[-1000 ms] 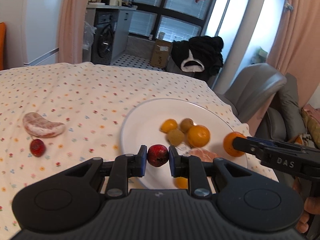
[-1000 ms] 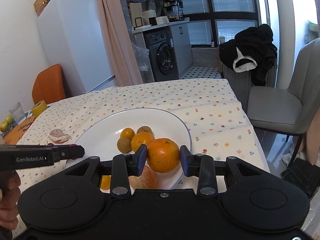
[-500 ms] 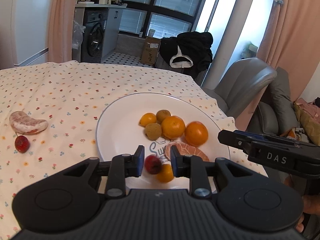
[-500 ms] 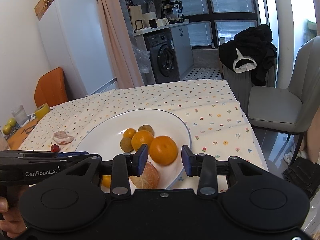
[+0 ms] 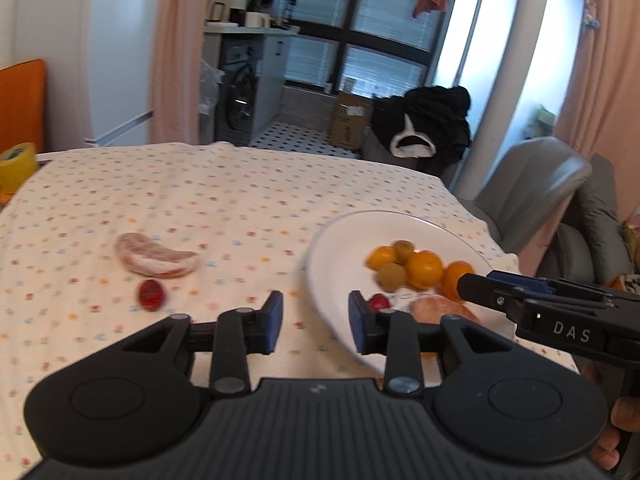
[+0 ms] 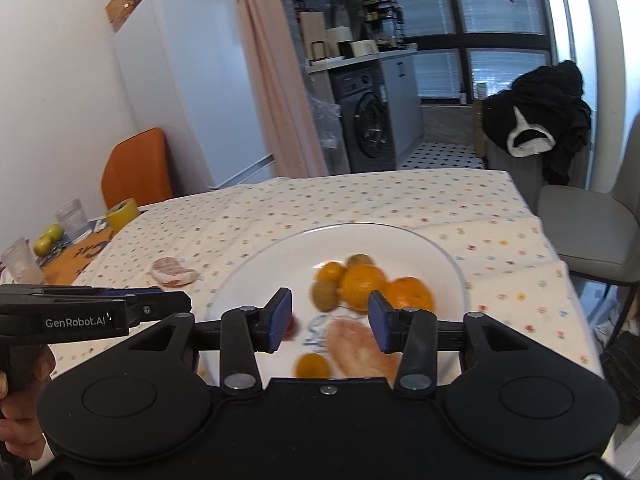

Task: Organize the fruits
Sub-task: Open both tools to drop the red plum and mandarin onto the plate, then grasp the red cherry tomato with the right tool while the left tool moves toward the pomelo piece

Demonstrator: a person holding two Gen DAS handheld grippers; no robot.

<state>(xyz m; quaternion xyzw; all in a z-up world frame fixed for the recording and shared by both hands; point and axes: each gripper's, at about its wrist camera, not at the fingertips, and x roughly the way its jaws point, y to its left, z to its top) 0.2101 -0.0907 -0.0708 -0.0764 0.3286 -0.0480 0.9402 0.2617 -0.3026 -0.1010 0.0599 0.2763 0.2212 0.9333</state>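
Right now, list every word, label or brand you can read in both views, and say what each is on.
"DAS" – side of the right gripper, seen in the left wrist view.
"GenRobot.AI" – side of the left gripper, seen in the right wrist view.
Blue print on the plate – blurred and partly hidden, unreadable.
Dark lettering on the orange mat – cut off, unreadable.
Label on the cardboard box – too small.

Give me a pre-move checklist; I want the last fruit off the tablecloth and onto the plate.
1. Left hand-held gripper open and empty: ok.
2. Right hand-held gripper open and empty: ok.
3. Small red fruit on the tablecloth unobstructed: ok.
4. Pomelo segment apart from that red fruit: ok.
5. Plate has bare room: ok.
6. Fruit on the plate settled: cannot tell, blurred.
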